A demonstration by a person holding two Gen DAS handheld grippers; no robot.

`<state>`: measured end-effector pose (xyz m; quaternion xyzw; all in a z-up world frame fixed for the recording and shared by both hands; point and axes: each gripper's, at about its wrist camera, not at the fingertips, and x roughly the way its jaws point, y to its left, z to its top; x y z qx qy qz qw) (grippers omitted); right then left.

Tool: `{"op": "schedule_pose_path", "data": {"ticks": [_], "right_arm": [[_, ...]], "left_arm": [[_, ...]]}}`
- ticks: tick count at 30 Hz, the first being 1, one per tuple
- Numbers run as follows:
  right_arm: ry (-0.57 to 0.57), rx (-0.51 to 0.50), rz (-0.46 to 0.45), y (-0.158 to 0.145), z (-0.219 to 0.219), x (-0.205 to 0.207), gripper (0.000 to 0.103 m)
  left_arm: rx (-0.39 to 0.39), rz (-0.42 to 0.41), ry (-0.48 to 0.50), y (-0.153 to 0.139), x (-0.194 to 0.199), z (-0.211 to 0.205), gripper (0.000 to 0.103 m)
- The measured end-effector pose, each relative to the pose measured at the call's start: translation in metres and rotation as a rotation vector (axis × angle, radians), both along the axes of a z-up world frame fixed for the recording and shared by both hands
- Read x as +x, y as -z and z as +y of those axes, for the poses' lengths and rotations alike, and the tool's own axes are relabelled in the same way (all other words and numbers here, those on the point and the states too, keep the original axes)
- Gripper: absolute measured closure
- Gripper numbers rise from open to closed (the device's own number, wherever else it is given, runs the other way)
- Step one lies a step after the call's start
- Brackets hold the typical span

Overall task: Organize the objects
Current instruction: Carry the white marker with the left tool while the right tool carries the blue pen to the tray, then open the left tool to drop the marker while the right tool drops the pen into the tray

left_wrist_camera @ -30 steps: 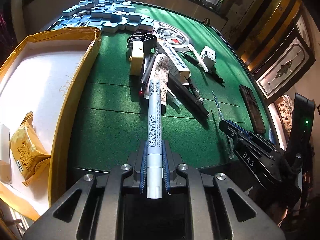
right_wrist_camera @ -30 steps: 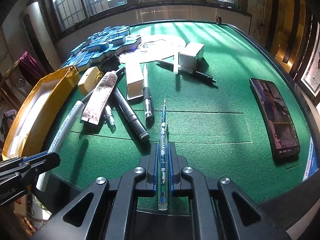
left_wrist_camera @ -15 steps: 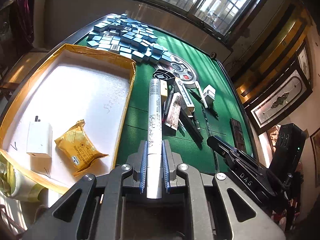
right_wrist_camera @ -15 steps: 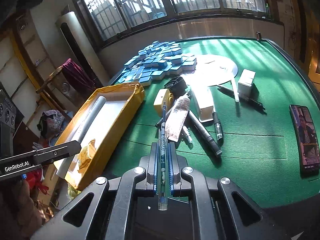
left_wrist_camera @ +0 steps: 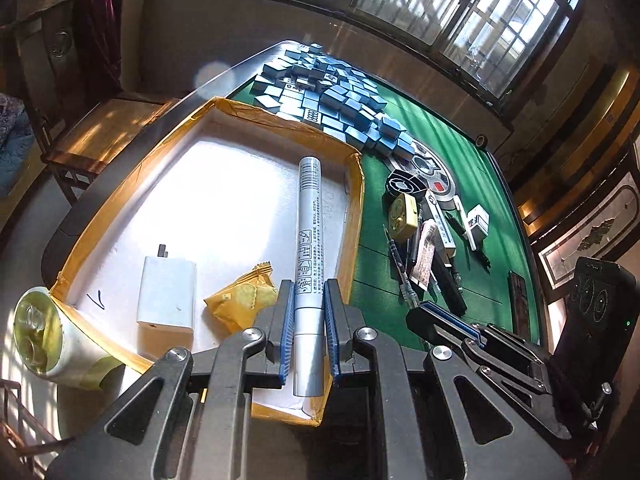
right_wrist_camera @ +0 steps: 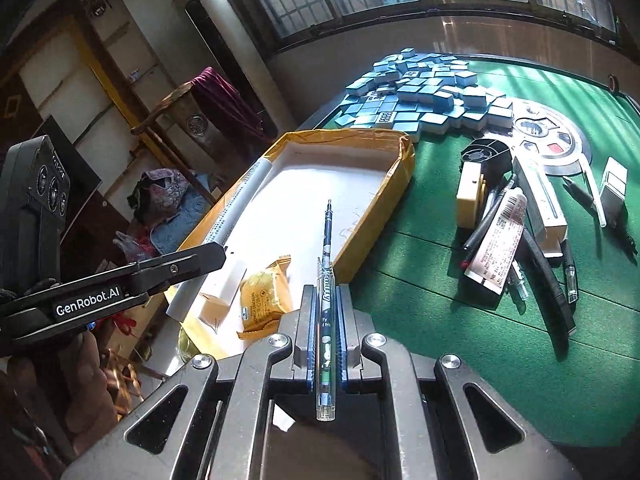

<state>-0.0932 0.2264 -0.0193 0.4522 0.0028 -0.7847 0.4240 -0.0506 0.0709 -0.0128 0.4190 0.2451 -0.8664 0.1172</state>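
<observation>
Gripping a silver marker (left_wrist_camera: 307, 264) near its butt end, the left gripper (left_wrist_camera: 307, 316) has its blue pads closed tight on the barrel, which juts forward over the white floor of the yellow-edged box (left_wrist_camera: 224, 120). The right gripper (right_wrist_camera: 325, 320) is pinched almost fully together on a thin printed pen (right_wrist_camera: 326, 280), tip pointing toward the same box (right_wrist_camera: 404, 160). The left view alone shows a white charger (left_wrist_camera: 166, 292) lying flat in the box beside a yellow snack packet (left_wrist_camera: 240, 304); in the right view the charger is largely hidden behind the left gripper's finger. Remaining pens and tubes (right_wrist_camera: 500, 236) lie heaped on the green felt table (right_wrist_camera: 440, 340), individual items hard to separate. Blue mahjong tiles (right_wrist_camera: 420, 96) are piled beyond.
</observation>
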Motion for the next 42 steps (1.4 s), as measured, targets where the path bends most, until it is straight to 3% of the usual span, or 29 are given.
{"op": "schedule_pose_path", "data": {"ticks": [14, 25, 36, 41, 42], "right_arm": [[-0.083, 0.046, -0.066, 0.019, -0.062, -0.027, 0.095], [-0.117, 0.141, -0.105, 0.051, -0.111, -0.056, 0.095], [-0.147, 0.318, 0.089, 0.056, -0.131, -0.041, 0.094], [-0.131, 0.232, 0.036, 0.052, -0.121, -0.047, 0.090], [-0.116, 0.200, 0.024, 0.049, -0.118, -0.049, 0.086]], "left_arm": [[0.029, -0.050, -0.038, 0.026, -0.026, -0.039, 0.091], [0.073, -0.153, -0.057, 0.064, -0.061, -0.070, 0.091], [0.075, -0.224, -0.025, 0.082, -0.062, -0.085, 0.091], [0.077, -0.195, 0.017, 0.080, -0.060, -0.086, 0.081], [0.066, -0.192, 0.012, 0.078, -0.059, -0.086, 0.074]]}}
